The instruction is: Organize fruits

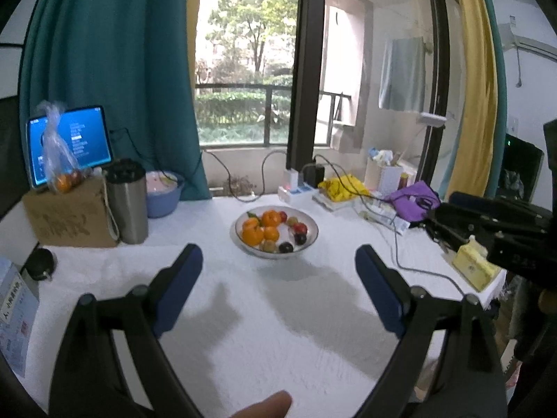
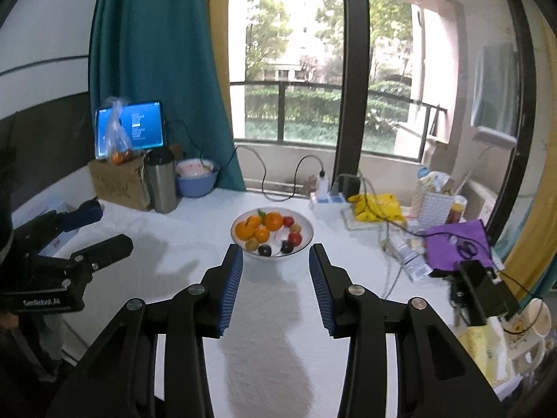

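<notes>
Left wrist view: your left gripper [image 1: 278,264] hangs over the white table [image 1: 264,331], jaws spread wide, nothing between the pads. The bowl [image 1: 311,240] of fruit sits dead ahead, just beyond the fingertips, holding oranges [image 1: 259,228] and small dark and red fruits; no clear long axis. Right wrist view: your right gripper [image 2: 275,259] points at the same bowl [image 2: 306,240], jaws partly apart, empty, tips close to the near rim. Right looks slightly nearer. A bagged orange [image 2: 117,157] sits on the cardboard box [image 2: 118,183], far left.

Tablet screen [image 1: 71,142] text unreadable, partly hidden behind a plastic bag [image 1: 59,149]
</notes>
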The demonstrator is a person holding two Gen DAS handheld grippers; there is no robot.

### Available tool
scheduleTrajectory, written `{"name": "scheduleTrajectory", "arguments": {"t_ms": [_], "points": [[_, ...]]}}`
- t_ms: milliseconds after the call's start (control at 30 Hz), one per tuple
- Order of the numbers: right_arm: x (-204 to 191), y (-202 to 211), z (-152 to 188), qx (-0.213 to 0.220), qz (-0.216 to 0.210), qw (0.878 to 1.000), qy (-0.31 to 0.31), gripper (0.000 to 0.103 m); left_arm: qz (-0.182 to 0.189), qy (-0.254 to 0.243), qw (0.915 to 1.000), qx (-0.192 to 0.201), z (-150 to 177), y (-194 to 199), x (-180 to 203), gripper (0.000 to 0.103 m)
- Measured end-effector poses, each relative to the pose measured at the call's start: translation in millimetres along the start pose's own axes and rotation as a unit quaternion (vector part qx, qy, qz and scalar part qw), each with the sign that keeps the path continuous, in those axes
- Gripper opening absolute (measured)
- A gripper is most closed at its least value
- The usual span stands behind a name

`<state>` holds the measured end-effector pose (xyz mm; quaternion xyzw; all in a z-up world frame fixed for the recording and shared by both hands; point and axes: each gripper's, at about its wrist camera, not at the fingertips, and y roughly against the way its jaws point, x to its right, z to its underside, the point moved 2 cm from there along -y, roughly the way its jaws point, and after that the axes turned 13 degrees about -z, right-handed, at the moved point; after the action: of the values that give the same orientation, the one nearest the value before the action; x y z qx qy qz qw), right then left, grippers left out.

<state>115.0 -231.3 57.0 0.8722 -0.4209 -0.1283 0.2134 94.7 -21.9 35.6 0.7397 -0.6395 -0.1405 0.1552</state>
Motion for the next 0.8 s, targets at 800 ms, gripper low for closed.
{"name": "scheduleTrajectory", "arguments": {"t_ms": [800], "points": [[-26.0,83.3,-28.6,0.076,0.026,0.996,0.03,0.082,-0.078,0.012,0.9917,0.102,-37.8,82.5,-11.6,0.091]]}}
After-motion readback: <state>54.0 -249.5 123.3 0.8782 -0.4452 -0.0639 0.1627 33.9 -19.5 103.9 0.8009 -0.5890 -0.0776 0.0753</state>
